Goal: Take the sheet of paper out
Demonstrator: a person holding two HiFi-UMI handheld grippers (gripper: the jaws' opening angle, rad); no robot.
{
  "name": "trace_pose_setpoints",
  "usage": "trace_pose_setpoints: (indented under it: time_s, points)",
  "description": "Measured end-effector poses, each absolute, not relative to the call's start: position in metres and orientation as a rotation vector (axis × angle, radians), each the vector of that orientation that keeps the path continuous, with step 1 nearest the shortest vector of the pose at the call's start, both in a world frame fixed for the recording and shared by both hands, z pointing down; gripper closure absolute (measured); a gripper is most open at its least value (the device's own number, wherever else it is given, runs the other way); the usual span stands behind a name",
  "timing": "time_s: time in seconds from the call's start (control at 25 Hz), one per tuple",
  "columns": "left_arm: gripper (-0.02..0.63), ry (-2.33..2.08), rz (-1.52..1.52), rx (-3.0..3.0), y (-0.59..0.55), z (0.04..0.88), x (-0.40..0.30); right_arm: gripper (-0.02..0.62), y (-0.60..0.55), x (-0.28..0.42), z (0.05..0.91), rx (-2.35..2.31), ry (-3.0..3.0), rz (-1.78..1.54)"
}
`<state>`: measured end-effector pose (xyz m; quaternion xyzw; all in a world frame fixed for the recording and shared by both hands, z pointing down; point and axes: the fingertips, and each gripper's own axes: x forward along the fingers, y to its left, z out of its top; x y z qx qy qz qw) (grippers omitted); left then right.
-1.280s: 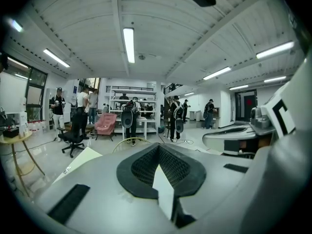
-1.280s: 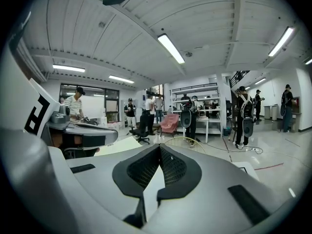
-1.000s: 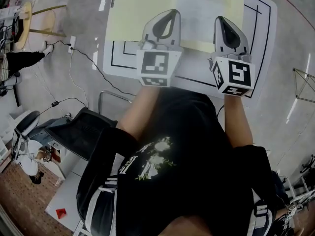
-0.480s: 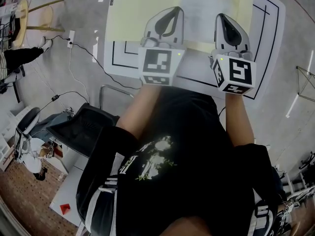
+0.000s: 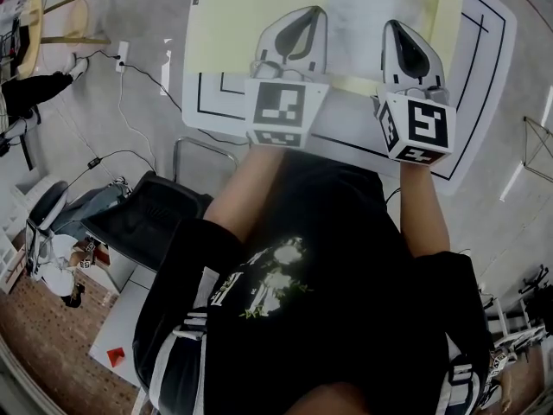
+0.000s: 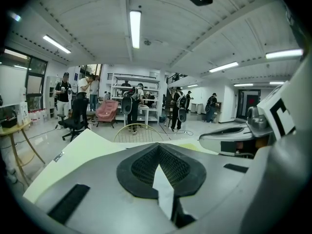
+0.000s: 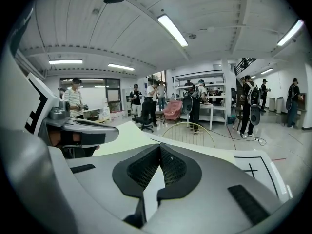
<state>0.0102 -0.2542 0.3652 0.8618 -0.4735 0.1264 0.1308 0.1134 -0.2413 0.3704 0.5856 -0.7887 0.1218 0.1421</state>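
Two claws: left claw [image 5: 309,15] and right claw [image 5: 393,28], one in each hand, side by side and a bit apart, both pointing away from the person and tipped slightly down.
Left claw state: closed, tips pressed together with nothing pinched between them.
Right claw state: same deal, closed and holding nothing.
Sheet of paper [image 5: 367,3]: one, greyish-white, flat and plain. It sits below and just ahead of the right claw's tip and reaches across under the gap between the two claws, toward the left claw.
Yellow sheet [image 5: 251,15]: one, pale yellow and bigger than the paper. The paper lies on it, and yellow shows past the paper's far right edge. Most of it spreads out ahead and to the left of the left claw. Can't tell if it's a folder or just a backing.
Contact: neither claw is on the paper, and I honestly can't tell how high they hang above it.
Surface [image 5: 216,102]: one, white with black lines, under both claws and both sheets.
Office chair [image 5: 143,223]: one, black, behind and to the left of the left claw.
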Motion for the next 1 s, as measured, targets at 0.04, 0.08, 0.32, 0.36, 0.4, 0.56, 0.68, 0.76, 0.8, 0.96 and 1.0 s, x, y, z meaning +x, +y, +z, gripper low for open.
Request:
trace_pose_setpoints:
  time_s: [0.04,0.08,0.32,0.36,0.4,0.56,0.68,0.76,0.8,0.96,1.0]
  points:
    - [0.617,-1.378,0.372,2.496,-0.256,0.368,0.008,0.597,-0.243,0.113,0.373,1.685,-2.274,0.354]
    - [0.617,-1.381,0.376,2.489,-0.257,0.370,0.006,0.597,-0.245,0.112,0.375,1.678,-2.272,0.356]
    - [0.617,-1.385,0.403,2.454,-0.266,0.383,-0.003,0.597,-0.253,0.103,0.388,1.636,-2.265,0.385]
    - [0.617,-1.386,0.407,2.449,-0.267,0.384,-0.004,0.597,-0.255,0.101,0.390,1.629,-2.267,0.388]
    - [0.617,-1.386,0.410,2.445,-0.268,0.386,-0.005,0.597,-0.256,0.099,0.391,1.623,-2.269,0.389]
    - [0.617,-1.388,0.421,2.426,-0.271,0.393,-0.011,0.597,-0.261,0.093,0.393,1.603,-2.277,0.393]
    - [0.617,-1.390,0.424,2.412,-0.275,0.398,-0.016,0.597,-0.267,0.088,0.398,1.584,-2.279,0.393]
    - [0.617,-1.393,0.429,2.400,-0.276,0.402,-0.020,0.597,-0.270,0.082,0.402,1.567,-2.283,0.396]
    - [0.617,-1.395,0.432,2.394,-0.277,0.404,-0.022,0.597,-0.272,0.079,0.403,1.560,-2.285,0.398]
    - [0.617,-1.389,0.449,2.374,-0.279,0.412,-0.029,0.597,-0.276,0.069,0.407,1.538,-2.287,0.410]
    - [0.617,-1.388,0.455,2.368,-0.280,0.414,-0.031,0.597,-0.277,0.067,0.409,1.532,-2.285,0.413]
